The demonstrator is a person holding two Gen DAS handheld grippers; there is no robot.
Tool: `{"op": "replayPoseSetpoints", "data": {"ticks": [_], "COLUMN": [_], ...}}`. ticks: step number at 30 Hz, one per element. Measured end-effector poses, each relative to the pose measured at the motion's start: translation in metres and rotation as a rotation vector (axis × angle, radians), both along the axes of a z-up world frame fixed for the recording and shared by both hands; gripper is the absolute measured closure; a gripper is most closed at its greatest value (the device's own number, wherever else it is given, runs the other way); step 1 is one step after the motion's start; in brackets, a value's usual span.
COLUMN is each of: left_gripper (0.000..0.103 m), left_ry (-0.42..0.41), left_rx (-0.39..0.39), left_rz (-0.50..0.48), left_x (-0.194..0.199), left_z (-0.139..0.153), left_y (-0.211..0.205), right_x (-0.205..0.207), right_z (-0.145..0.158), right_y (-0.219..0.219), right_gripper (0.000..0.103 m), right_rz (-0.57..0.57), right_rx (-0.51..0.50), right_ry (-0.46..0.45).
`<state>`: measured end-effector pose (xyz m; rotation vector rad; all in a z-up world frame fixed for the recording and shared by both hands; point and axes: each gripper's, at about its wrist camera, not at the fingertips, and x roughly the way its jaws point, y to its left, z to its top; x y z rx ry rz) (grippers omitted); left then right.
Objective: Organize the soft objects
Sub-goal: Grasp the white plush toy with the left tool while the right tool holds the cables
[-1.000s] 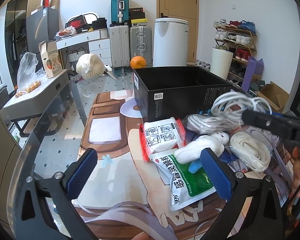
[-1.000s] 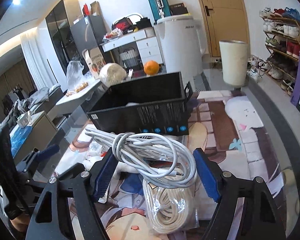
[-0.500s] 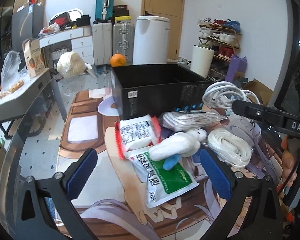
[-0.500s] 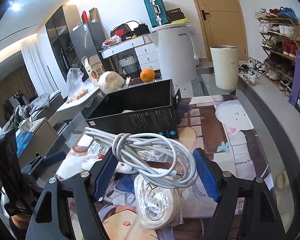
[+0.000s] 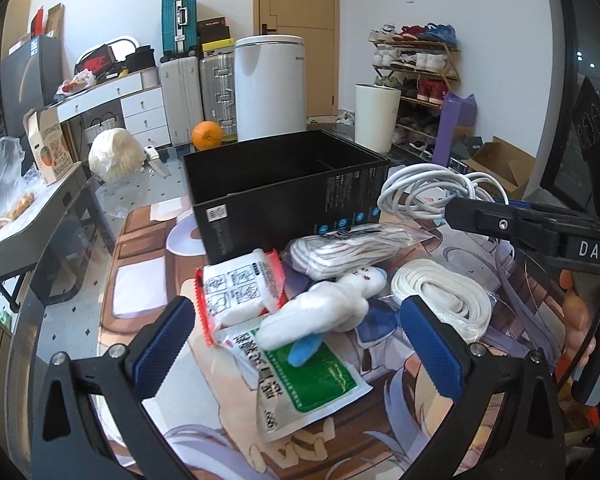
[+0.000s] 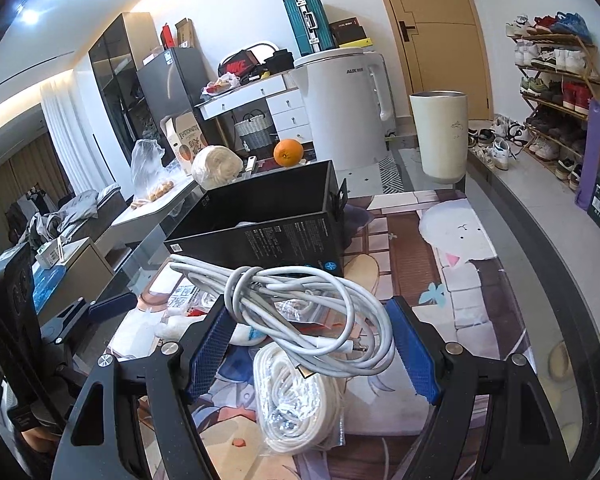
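The glass worktop (image 5: 64,276) carried a cartoon-printed mat (image 5: 148,264), on which sat an open black box (image 5: 284,192), a red-edged white packet (image 5: 236,292), a green-and-white sachet (image 5: 312,376), a white plush toy (image 5: 328,308) and two bagged white cable coils (image 5: 444,300).

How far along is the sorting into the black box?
Hardly begun: the black box looks nearly empty, with only something pale glimpsed inside. In hand: the right claw holds the white cable bundle raised before the box. Left on the table: plush toy, two sachets, bagged cords. The left claw is open over them.
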<state>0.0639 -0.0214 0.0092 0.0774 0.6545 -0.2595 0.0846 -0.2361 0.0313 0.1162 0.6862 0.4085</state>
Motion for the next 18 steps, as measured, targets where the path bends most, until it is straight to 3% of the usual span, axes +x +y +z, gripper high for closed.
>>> {"op": "replayPoseSetpoints", "data": {"ticks": [6,18], "left_gripper": [0.006,0.041], "left_ry": [0.018,0.074], "left_rx": [0.053,0.142], "left_rz": [-0.021,-0.048], "left_x": [0.008,0.019], "left_z": [-0.003,-0.013], "left_y": [-0.014,-0.029], "right_x": [0.0,0.003], "right_z": [-0.002,-0.006], "right_y": [0.001,0.003], "right_gripper": [0.025,0.025], "right_rz": [-0.001,0.012], "right_rx": [-0.002,-0.009], "right_ry": [0.005,0.021]}}
